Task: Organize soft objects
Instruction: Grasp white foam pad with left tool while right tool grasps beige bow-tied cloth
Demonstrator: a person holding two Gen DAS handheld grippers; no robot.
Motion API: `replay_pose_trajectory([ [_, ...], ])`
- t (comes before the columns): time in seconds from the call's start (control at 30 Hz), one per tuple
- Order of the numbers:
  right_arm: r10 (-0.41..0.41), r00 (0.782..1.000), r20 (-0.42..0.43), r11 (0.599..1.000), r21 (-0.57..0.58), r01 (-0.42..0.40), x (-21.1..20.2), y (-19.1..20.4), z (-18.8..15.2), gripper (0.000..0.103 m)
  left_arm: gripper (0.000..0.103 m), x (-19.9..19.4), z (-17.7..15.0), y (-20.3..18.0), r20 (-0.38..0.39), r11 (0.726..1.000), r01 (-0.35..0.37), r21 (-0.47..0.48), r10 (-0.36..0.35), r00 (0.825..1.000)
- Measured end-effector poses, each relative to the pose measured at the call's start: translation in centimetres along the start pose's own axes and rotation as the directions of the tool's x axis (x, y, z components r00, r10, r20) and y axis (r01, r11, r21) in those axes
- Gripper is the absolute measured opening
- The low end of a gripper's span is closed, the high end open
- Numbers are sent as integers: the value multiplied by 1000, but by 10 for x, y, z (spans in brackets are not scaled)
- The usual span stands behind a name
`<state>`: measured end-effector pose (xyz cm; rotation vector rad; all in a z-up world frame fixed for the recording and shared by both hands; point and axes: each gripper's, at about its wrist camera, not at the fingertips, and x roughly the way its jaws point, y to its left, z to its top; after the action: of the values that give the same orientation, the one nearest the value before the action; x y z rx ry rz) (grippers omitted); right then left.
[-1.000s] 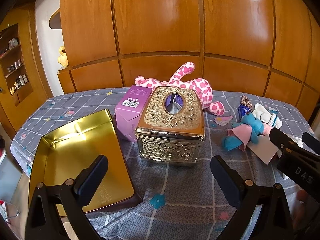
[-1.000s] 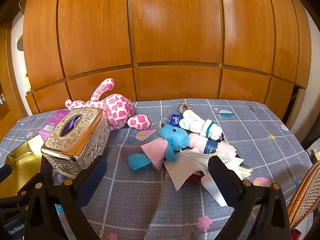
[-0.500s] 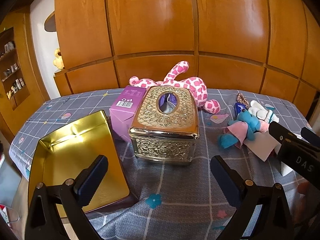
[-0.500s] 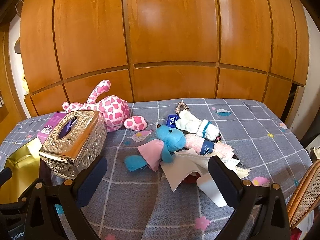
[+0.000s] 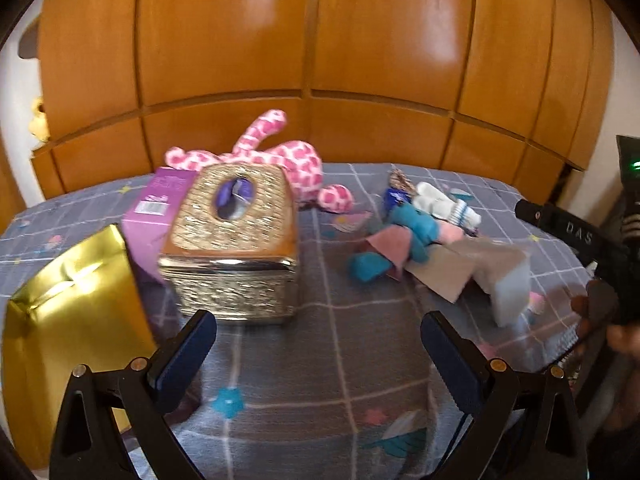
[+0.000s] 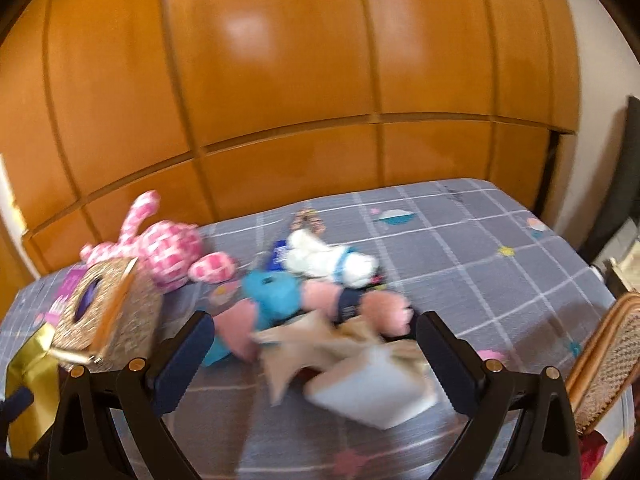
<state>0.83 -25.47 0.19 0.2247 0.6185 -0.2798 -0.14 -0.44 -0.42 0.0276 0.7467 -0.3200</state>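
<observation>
The right gripper, fingers spread wide and empty, sits nearer the blue plush, which lies right of the gold tissue box, while the left gripper, also wide open and empty, faces that box.

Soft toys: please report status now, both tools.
Left tool open, empty. Right tool open, empty, above toy pile. Blue toy untouched on table. Tissue box beside pile, not blocking.

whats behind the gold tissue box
Behind the gold tissue box lie a purple carton and a pink spotted plush; the box hides the lower parts of both.
</observation>
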Motion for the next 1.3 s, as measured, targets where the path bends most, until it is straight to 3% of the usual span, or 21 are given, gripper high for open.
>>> replay_pose_trajectory([
  [0.23, -59, 998, 0, 995, 80, 59, 3, -49, 13, 103, 101, 17, 4, -19, -36, 996, 42, 81, -39, 999],
  [0.5, -86, 996, -11, 986, 140, 86, 3, -85, 21, 103, 85, 52, 23, -45, -112, 986, 123, 111, -111, 988],
  [0.57, -79, 997, -17, 982, 170, 81, 4, -95, 23, 103, 79, 58, 26, -57, -132, 975, 182, 129, -165, 977],
  [0.7, -88, 996, -33, 975, 204, 92, 5, -111, 22, 103, 79, 63, 28, -89, -143, 937, 293, 190, -269, 952],
  [0.8, -94, 995, -46, 971, 215, 102, 7, -120, 21, 103, 72, 66, 27, -113, -172, 886, 403, 230, -371, 913],
  [0.87, -98, 994, -48, 970, 217, 107, 7, -125, 21, 103, 72, 72, 26, -128, -180, 863, 440, 249, -405, 897],
  [1.13, -90, 993, -77, 976, 190, 103, 12, -130, 15, 103, 75, 108, 30, -167, -192, 818, 450, 358, -407, 893],
  [1.2, -74, 994, -86, 977, 195, 89, 13, -130, 14, 103, 73, 123, 30, -172, -225, 806, 481, 346, -426, 876],
  [1.27, -66, 993, -93, 977, 196, 84, 15, -130, 13, 103, 38, 130, 29, -172, -260, 788, 521, 327, -455, 852],
  [1.3, -61, 994, -95, 977, 196, 79, 15, -130, 13, 103, 38, 131, 28, -172, -274, 784, 530, 323, -459, 845],
])
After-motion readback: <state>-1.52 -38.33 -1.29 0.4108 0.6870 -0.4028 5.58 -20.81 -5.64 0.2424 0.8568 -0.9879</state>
